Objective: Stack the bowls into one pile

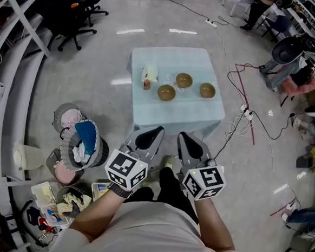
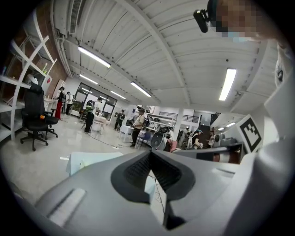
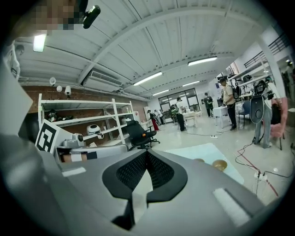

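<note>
Three brown bowls stand apart on a small table with a pale blue cloth (image 1: 148,111): one at the back (image 1: 184,79), one in front of it to the left (image 1: 166,92), one at the right (image 1: 207,90). My left gripper (image 1: 158,130) and right gripper (image 1: 182,134) are held side by side near my body, short of the table's front edge, well away from the bowls. Both are shut with nothing between the jaws. The right gripper view shows its closed jaws (image 3: 147,153) and one bowl (image 3: 219,164) beyond. In the left gripper view the closed jaws (image 2: 150,153) hide the bowls.
A white toy (image 1: 150,72) and a small can (image 1: 146,84) sit at the table's left. Baskets and bins of clutter (image 1: 83,144) stand on the floor at my left. Cables (image 1: 246,102) run along the floor at the right. An office chair (image 1: 69,7) is far left.
</note>
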`<act>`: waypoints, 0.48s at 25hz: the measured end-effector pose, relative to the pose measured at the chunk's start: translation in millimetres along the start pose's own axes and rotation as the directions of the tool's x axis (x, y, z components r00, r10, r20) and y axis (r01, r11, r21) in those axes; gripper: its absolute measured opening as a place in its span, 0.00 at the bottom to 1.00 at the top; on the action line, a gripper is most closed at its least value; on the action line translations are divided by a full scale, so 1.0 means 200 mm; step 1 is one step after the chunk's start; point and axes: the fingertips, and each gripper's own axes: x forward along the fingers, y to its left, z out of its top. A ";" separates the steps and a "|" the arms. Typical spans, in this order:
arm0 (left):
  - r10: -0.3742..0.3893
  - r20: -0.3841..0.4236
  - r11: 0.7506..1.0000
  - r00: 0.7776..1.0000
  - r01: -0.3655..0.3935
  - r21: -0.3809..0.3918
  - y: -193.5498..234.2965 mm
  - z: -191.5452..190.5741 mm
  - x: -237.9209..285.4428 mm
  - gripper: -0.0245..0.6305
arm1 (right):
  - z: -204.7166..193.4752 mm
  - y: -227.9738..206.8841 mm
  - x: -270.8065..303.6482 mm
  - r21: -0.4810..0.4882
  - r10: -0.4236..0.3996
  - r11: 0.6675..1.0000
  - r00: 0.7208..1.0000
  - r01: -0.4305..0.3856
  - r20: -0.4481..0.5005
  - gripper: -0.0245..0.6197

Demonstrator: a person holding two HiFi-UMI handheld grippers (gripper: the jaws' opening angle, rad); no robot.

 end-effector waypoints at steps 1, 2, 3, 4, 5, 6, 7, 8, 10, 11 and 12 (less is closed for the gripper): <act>-0.001 -0.001 1.000 1.000 0.001 -0.002 0.02 -0.01 0.02 0.05 | -0.01 -0.02 0.03 0.011 0.004 1.000 1.000 -0.004 -0.005 0.05; 0.000 -0.002 1.000 1.000 0.000 -0.002 0.03 -0.01 0.05 0.05 | -0.01 -0.05 0.06 0.021 0.009 1.000 1.000 -0.009 -0.009 0.05; 0.003 -0.004 1.000 1.000 -0.003 -0.002 0.05 -0.02 0.08 0.05 | -0.02 -0.08 0.09 0.028 0.014 1.000 1.000 -0.014 -0.014 0.05; 0.009 -0.006 1.000 1.000 -0.009 -0.002 0.07 -0.02 0.11 0.05 | -0.02 -0.11 0.12 0.031 0.020 0.999 1.000 -0.019 -0.019 0.05; 0.016 -0.010 1.000 1.000 -0.016 -0.004 0.09 -0.03 0.15 0.05 | -0.02 -0.13 0.16 0.032 0.026 0.999 0.999 -0.025 -0.025 0.05; 0.023 -0.013 1.000 1.000 -0.023 -0.008 0.11 -0.04 0.18 0.05 | -0.02 -0.16 0.20 0.032 0.032 0.999 0.999 -0.031 -0.033 0.05; 0.030 -0.015 0.999 0.999 -0.030 -0.012 0.14 -0.04 0.22 0.05 | -0.02 -0.19 0.24 0.030 0.037 0.999 0.998 -0.036 -0.040 0.05; 0.037 -0.015 0.999 0.999 -0.038 -0.016 0.17 -0.04 0.25 0.05 | -0.02 -0.22 0.28 0.029 0.042 0.999 0.998 -0.040 -0.048 0.05; 0.053 -0.016 0.998 0.998 -0.054 -0.025 0.23 -0.03 0.32 0.05 | -0.01 -0.29 0.38 0.029 0.047 0.999 0.997 -0.045 -0.061 0.05; 0.062 -0.016 0.998 0.998 -0.063 -0.029 0.26 -0.03 0.36 0.05 | -0.01 -0.33 0.42 0.032 0.049 0.998 0.997 -0.047 -0.065 0.05; 0.072 -0.016 0.997 0.997 -0.072 -0.033 0.29 -0.04 0.40 0.05 | -0.01 -0.37 0.47 0.038 0.051 0.998 0.996 -0.049 -0.070 0.05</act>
